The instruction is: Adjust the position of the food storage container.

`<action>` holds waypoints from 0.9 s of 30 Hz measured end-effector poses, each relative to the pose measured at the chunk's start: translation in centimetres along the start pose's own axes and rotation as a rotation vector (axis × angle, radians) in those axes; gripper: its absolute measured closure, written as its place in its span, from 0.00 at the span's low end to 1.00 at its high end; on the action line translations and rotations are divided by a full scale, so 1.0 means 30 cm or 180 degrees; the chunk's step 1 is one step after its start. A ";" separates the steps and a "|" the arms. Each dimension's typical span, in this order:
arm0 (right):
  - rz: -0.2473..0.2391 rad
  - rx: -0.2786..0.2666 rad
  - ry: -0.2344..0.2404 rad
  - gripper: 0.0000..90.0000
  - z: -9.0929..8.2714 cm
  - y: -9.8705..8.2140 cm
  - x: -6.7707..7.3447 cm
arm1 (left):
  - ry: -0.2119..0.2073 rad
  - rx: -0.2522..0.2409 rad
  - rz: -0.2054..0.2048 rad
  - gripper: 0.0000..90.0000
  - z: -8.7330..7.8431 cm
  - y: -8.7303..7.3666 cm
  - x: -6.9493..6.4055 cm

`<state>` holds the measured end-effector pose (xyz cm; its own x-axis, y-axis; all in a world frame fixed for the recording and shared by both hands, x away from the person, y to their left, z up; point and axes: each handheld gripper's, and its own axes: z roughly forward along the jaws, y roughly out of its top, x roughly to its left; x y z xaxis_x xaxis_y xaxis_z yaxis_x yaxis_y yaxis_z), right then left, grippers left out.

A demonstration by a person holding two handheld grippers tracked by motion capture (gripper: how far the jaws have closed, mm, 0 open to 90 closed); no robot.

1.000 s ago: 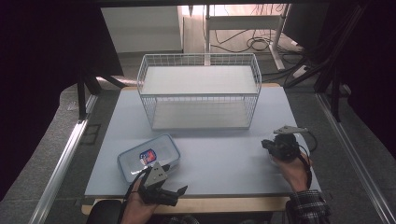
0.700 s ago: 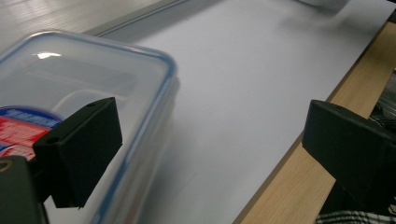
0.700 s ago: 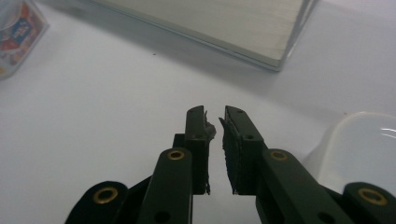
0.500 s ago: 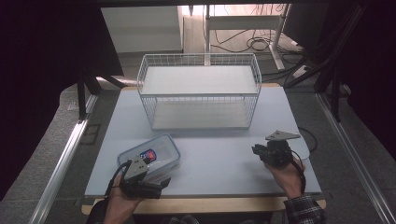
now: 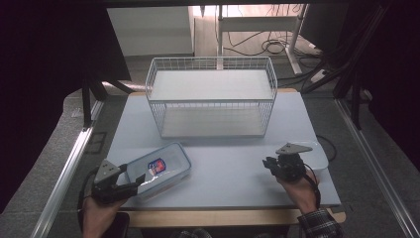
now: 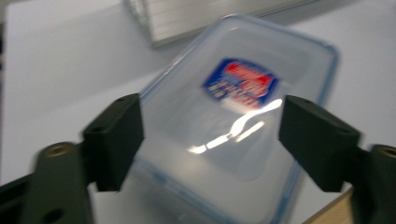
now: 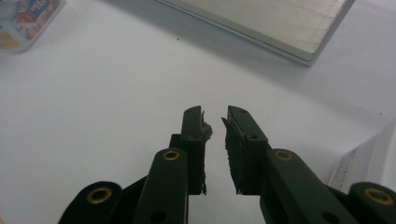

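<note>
- Clear lidded container (image 5: pixel 159 170) with a red and blue label lying flat at the table's near left, in front of the wire basket (image 5: pixel 211 97); same spot as half a second ago.
- Left gripper (image 5: pixel 130 182) now lower and nearer the left corner, jaws spread wide astride the container's near end, gripping nothing.
- Right gripper (image 5: pixel 268 163) shifted slightly toward the near edge, jaws nearly closed with a narrow gap, empty, over bare table (image 5: pixel 228 163).
- Second clear container (image 5: pixel 319 159) just right of the right gripper.

I see a pale surface (image 5: pixel 218 148) over grey floor (image 5: pixel 59 144) — dark surroundings, cables (image 5: pixel 267 47) tangled beneath a lit far desk (image 5: pixel 257 22).
</note>
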<state>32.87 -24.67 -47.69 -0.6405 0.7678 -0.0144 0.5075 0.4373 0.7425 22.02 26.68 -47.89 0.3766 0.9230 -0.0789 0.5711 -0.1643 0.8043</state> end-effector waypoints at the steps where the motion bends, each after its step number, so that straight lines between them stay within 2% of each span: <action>1: 0.0000 0.0000 0.0000 0.85 0.000 0.000 0.000 | 0.0000 0.0000 0.0000 0.41 0.000 0.000 0.000; 2: -0.0007 0.0006 0.0001 0.85 0.002 -0.002 0.001 | 0.0016 -0.0003 -0.0049 0.47 -0.001 -0.007 0.015; 5: -0.0013 0.0017 -0.0003 0.84 0.004 -0.005 0.001 | 0.0194 0.0017 -0.0161 0.61 -0.001 -0.026 0.054; 6: -0.0015 0.0018 -0.0006 0.85 0.004 -0.005 0.001 | 0.0224 0.0007 -0.0217 0.65 -0.001 -0.032 0.067; 7: -0.0015 0.0019 -0.0009 0.85 0.004 -0.006 0.001 | 0.0234 -0.0009 -0.0367 0.70 -0.002 -0.042 0.094; 8: -0.0015 0.0019 -0.0009 0.85 0.004 -0.006 0.001 | 0.0234 -0.0009 -0.0367 0.73 -0.002 -0.042 0.094; 9: -0.0016 0.0021 -0.0012 0.85 0.004 -0.006 0.000 | 0.0256 0.0001 -0.0424 0.73 0.000 -0.047 0.108; 11: -0.0016 0.0027 -0.0028 0.88 0.006 -0.007 -0.001 | 0.0399 0.0110 -0.0533 0.83 0.013 -0.066 0.147; 14: -0.0001 0.0031 -0.0038 0.89 0.004 -0.008 -0.004 | 0.0436 0.0239 -0.0560 0.88 0.034 -0.079 0.167; 18: 0.0019 0.0006 -0.0048 0.91 0.003 -0.008 -0.007 | 0.0396 0.0429 -0.0532 0.98 0.075 -0.081 0.169; 22: 0.0005 0.0022 -0.0038 0.91 0.005 -0.008 -0.003 | 0.0353 0.0595 -0.0461 1.00 0.123 -0.068 0.149; 25: -0.0011 0.0026 -0.0040 0.91 0.006 -0.007 -0.001 | 0.0409 0.0656 -0.0409 1.00 0.139 -0.062 0.142; 27: -0.0023 0.0022 -0.0035 0.91 0.004 -0.006 0.001 | 0.0392 0.0664 -0.0432 1.00 0.149 -0.059 0.144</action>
<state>32.84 -24.67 -47.91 -0.6378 0.7697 -0.0272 0.5069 0.4461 0.7376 25.89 29.40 -52.30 0.2020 0.9748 -0.0952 0.7529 -0.0924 0.6516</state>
